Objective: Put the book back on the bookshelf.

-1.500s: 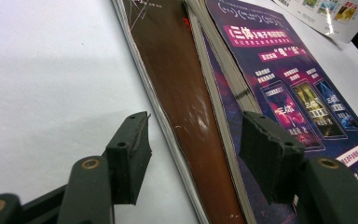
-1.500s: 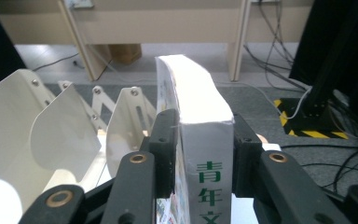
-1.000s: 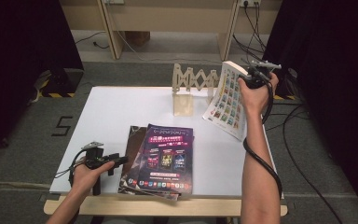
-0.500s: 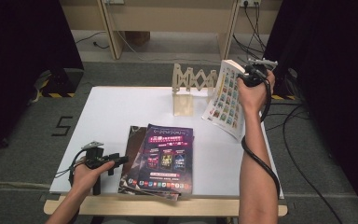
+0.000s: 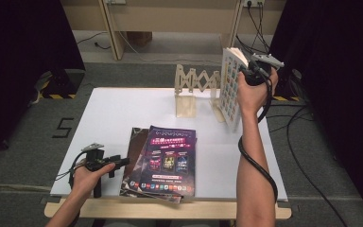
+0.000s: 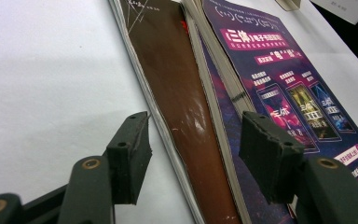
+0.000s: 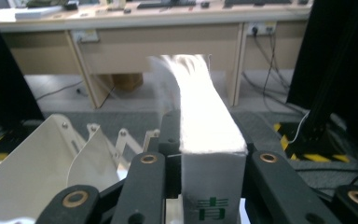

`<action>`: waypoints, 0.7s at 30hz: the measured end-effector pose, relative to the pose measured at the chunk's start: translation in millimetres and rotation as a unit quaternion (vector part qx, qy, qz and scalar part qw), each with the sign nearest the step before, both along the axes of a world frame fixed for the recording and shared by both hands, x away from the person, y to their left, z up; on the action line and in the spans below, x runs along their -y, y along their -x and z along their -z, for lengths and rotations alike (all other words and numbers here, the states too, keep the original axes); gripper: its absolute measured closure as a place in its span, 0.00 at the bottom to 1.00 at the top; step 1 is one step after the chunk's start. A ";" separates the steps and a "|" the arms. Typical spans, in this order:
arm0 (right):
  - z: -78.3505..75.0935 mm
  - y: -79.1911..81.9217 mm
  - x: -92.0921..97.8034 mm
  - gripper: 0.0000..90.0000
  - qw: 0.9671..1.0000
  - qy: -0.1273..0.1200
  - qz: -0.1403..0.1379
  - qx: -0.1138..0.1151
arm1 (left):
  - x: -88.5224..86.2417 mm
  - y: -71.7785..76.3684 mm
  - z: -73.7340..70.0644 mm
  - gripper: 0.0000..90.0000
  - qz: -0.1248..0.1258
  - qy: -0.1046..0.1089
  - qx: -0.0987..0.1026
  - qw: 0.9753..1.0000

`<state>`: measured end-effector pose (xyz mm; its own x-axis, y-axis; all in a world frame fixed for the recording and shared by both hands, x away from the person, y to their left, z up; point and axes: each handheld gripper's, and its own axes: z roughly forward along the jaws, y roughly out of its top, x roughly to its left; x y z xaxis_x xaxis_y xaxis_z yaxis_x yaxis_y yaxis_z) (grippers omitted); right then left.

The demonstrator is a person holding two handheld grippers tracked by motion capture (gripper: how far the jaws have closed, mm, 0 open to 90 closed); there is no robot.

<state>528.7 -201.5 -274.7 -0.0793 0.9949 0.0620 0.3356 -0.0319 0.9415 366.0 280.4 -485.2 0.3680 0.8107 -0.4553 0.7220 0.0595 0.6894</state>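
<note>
- In the high view, the right claw point(image 5: 248, 71) is at the upper right of the frame, raised above the far right part of the white tabletop point(image 5: 123, 109).
- It is closed on a white book point(image 5: 229, 85) with many small coloured pictures on its cover; the book stands almost upright in the air, just to the right of the wooden rack point(image 5: 196, 90).
- In the right gripper view, the book point(image 7: 209, 140) sits between the two black jaws, and its pages at the upper centre are blurred, so I cannot tell if they are spread.
- The left claw point(image 5: 116, 161) is at the lower left, low over the tabletop, with its jaws apart and gripping nothing.
- Its tips point at the left edge of a stack of magazines point(image 5: 163, 161) at the lower centre.
- In the left gripper view, a brown cover point(image 6: 186, 116) lies partly under a purple magazine point(image 6: 279, 88).
</note>
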 end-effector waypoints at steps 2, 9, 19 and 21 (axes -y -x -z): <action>1.7 -1.6 -0.6 0.83 1.000 -0.007 0.005 0.010 | -0.9 -0.4 0.2 0.47 0.000 -0.001 0.000 1.000; 9.3 -9.3 -2.4 0.83 0.999 -0.025 0.007 0.024 | -1.3 -1.1 1.2 0.47 -0.002 0.000 -0.001 1.000; 27.9 -10.4 -2.9 0.82 0.999 -0.016 0.024 0.041 | 0.0 -0.2 1.8 0.47 0.002 0.000 -0.001 1.000; 32.4 -7.3 -3.9 0.82 0.998 -0.009 0.027 0.047 | 0.0 -0.4 2.0 0.47 0.001 -0.001 -0.001 1.000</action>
<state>536.1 -197.5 -307.1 -0.0315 0.9967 0.0754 0.2427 -0.0656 0.9679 366.3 280.4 -487.2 0.3692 0.8109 -0.4540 0.7238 0.0554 0.6878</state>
